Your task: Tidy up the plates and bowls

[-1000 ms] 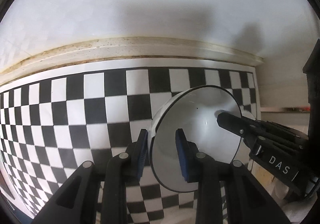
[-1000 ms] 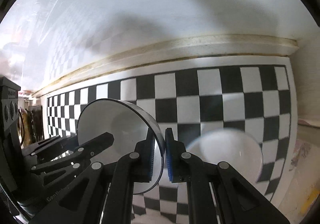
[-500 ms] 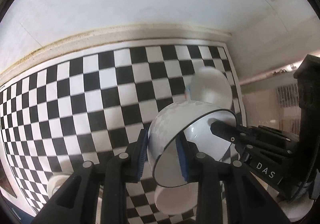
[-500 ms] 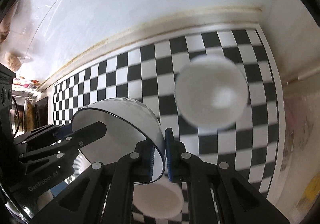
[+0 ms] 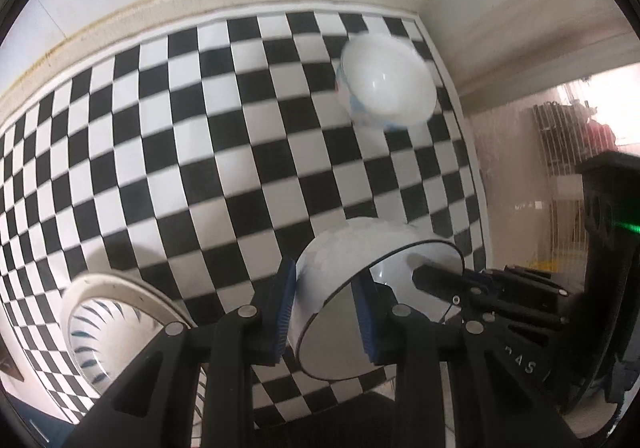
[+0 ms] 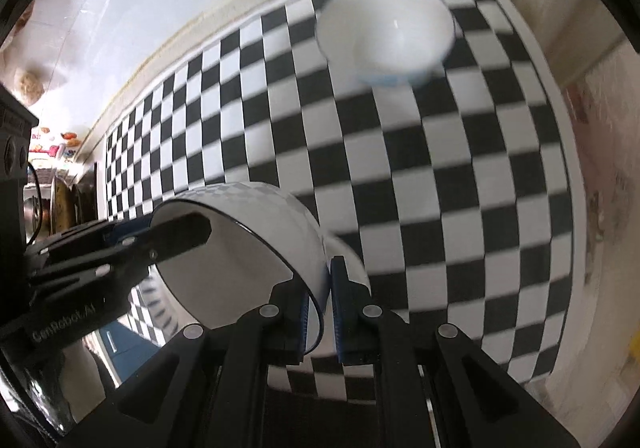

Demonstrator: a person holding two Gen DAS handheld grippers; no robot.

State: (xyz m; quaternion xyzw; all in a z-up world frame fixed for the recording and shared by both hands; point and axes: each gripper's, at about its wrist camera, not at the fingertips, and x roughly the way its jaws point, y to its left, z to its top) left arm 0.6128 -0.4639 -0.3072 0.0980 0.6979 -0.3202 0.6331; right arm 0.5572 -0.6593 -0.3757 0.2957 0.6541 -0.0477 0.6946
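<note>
Plate (image 5: 120, 332): striped with blue, lying on the checkered cloth (image 5: 200, 151) at the lower left of the left wrist view; absent a second ago, so the view has travelled across the cloth.
Left gripper (image 5: 326, 314): blue pads pinching one side of the rim of the black-edged bowl (image 5: 340, 288), one pad inside, one outside.
Bowl: lifted off the cloth and tipped on edge, held between both grippers.
Right gripper (image 6: 320, 308): pads pressed onto the opposite rim.
Risk: two thin rim pinches on a glazed wall; uneven motion of the hands could twist it free and drop it.
White bowl (image 5: 386, 83): far right; a careless carry could knock it.
Change: held bowl now tilts more sideways.
</note>
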